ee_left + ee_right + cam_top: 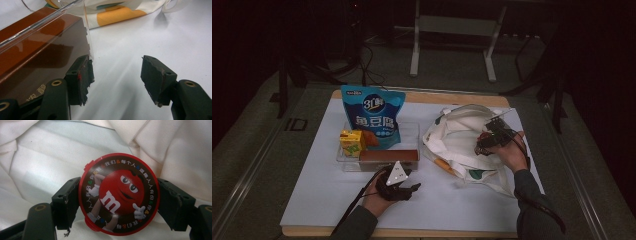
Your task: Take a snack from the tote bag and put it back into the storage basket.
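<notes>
The right hand-held gripper [118,202] is clamped on a round red candy tin [118,195], its jaws pressing the rim on either side. In the high view it hangs over the mouth of the white tote bag [452,135], at about three o'clock on the bench [312,200]; the tin looks to be just above the cloth, though dim light makes that hard to judge. The left hand-held gripper [116,77] stands well open with nothing between its jaws, at about six o'clock, one jaw just beside the brown box [37,65] in the clear tray [412,131].
</notes>
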Demonstrator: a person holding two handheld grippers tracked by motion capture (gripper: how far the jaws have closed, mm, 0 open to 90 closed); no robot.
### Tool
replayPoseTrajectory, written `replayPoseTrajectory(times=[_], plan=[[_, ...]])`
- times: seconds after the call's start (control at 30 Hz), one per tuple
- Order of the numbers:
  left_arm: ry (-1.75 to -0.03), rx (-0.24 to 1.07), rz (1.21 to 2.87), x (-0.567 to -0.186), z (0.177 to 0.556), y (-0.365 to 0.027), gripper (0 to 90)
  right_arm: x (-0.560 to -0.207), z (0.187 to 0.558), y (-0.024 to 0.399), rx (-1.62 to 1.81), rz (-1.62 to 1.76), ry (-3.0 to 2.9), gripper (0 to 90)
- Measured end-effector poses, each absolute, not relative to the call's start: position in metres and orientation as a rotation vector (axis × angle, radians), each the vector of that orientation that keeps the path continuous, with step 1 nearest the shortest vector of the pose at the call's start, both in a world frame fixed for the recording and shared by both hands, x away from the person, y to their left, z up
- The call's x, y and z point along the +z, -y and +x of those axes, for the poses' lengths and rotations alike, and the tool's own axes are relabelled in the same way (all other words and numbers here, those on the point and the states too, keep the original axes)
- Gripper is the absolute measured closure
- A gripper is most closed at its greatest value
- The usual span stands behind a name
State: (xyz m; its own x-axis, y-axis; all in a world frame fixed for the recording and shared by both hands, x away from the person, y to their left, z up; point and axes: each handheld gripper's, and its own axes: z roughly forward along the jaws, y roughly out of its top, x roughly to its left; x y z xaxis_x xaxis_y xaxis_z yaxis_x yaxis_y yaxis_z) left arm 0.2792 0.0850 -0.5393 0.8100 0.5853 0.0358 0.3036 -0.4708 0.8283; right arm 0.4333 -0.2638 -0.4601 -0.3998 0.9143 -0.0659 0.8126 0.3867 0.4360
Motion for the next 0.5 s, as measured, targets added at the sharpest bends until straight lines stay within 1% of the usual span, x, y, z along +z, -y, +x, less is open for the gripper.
replayPoseTrajectory(times=[0.17,0.33,0.5], plan=[[-0.654,0.396,2.091,-0.5393,0.2792,-0.0850,40.6,-0.4591,0.4344,0.2628,0.453,1.433,-2.433,24.5],[-0.654,0.397,2.092,-0.5393,0.2792,-0.0849,40.6,-0.4636,0.4373,0.2635,0.407,1.387,-2.479,21.4],[-0.654,0.396,2.093,-0.5393,0.2792,-0.0849,40.7,-0.4679,0.4405,0.2615,0.386,1.393,-2.493,21.5]])
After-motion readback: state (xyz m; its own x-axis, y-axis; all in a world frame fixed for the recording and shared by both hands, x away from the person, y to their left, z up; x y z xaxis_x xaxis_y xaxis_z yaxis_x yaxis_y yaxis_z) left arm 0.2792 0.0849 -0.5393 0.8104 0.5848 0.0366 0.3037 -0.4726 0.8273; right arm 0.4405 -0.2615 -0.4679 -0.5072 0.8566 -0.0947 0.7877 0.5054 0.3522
